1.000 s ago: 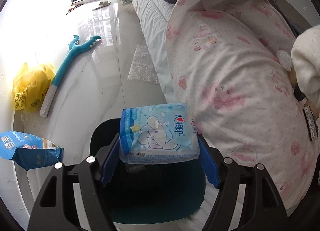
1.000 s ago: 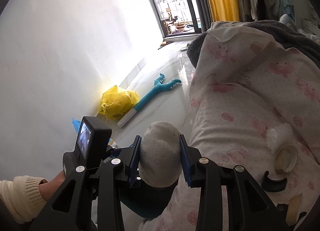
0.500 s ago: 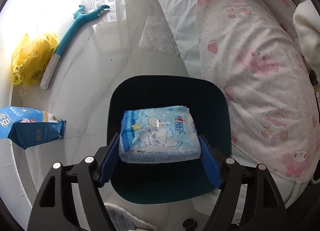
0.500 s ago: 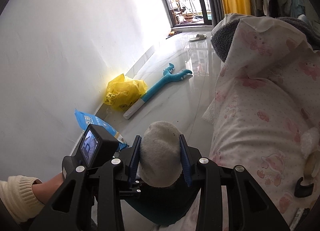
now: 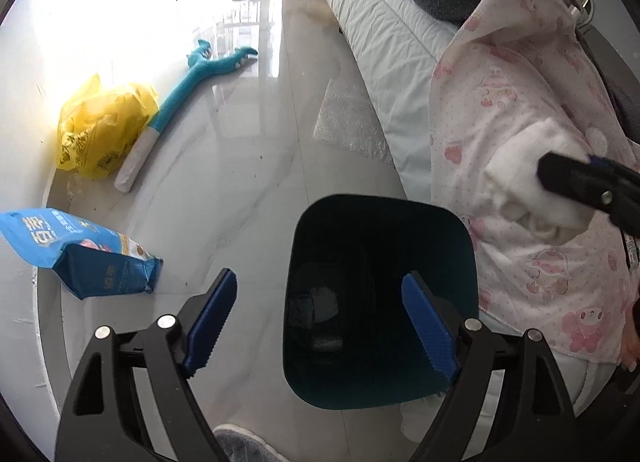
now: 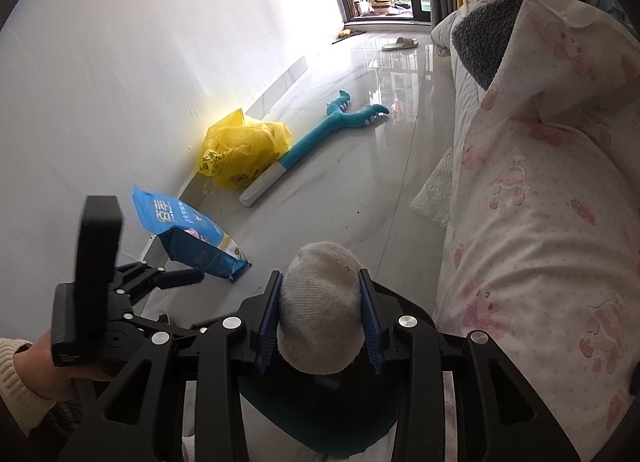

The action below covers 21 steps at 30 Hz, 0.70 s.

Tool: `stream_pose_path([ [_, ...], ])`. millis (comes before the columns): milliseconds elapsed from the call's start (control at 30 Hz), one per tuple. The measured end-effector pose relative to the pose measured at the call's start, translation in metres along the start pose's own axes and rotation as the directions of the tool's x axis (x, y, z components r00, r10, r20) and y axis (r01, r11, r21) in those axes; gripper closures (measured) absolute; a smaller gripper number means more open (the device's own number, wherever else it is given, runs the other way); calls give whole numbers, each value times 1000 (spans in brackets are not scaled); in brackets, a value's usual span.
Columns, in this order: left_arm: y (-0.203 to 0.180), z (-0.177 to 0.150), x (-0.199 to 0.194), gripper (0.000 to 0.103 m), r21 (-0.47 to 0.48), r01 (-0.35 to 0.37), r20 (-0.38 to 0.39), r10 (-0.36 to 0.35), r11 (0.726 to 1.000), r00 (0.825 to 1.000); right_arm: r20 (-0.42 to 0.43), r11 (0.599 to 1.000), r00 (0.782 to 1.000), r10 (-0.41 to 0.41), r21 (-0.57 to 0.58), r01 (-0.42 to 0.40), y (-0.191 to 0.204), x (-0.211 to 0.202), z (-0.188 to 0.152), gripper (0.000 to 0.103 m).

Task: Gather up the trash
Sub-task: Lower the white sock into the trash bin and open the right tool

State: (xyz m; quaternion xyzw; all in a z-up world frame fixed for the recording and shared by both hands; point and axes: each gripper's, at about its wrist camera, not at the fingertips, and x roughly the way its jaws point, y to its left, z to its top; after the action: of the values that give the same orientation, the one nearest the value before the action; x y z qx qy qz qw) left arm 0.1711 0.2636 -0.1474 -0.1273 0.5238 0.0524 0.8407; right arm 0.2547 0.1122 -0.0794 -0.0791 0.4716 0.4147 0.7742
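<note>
Right wrist view shows the right gripper [image 6: 320, 314] clamped on a white knitted sock [image 6: 320, 302], one blue pad on each flank and the rounded toe end standing up past the fingertips. It looks soft, light and easily squashed, with a rough knit that should not slip; held across its middle like this, the loose ends will probably just sag rather than pull free. Directly below the fingers sits the dark teal bin [image 6: 320, 414], its mouth partly hidden by the sock, pressed close against the pink-printed quilt [image 6: 552, 262] on the bed.

From the left wrist camera, the left gripper [image 5: 318, 322] has just been opening and its fingers stand wide apart with nothing between them. The bin [image 5: 380, 222] lies beneath and between them, and a pale wrapped packet [image 5: 312, 304] rests on its bottom. Off to the left of those fingers, on the floor, lies a blue snack bag [image 5: 80, 254], likely crinkly and light, best pinched at its folded top edge.
</note>
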Motion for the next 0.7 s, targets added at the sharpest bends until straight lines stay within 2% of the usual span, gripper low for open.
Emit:
stream_pose_path([
  [133,-2,3,-19,16,33,6,59,-7,999,998,-42,1000,999,-3,9,3,4,20,-6,65],
  [300,-3,8,-48,17,72,-5,175,-8,997,984,-98,999,995,-32,23,34,0,44,-16,65],
  [400,1,10,-56,17,65,4,194,-17,998,981,-129,998,991,-27,44,33,-1,60,-21,65],
  [500,2,11,-71,17,69,10,256,-28,998,966,-150,997,989,-13,71,23,-3,71,-25,65],
  [600,-2,12,-83,17,95,-21,288,-7,995,958,-167,995,986,-4,99,21,-3,84,-27,65],
  [700,-8,13,-97,15,119,-30,337,-12,992,941,-186,994,982,-3,107,24,-2,94,-30,65],
])
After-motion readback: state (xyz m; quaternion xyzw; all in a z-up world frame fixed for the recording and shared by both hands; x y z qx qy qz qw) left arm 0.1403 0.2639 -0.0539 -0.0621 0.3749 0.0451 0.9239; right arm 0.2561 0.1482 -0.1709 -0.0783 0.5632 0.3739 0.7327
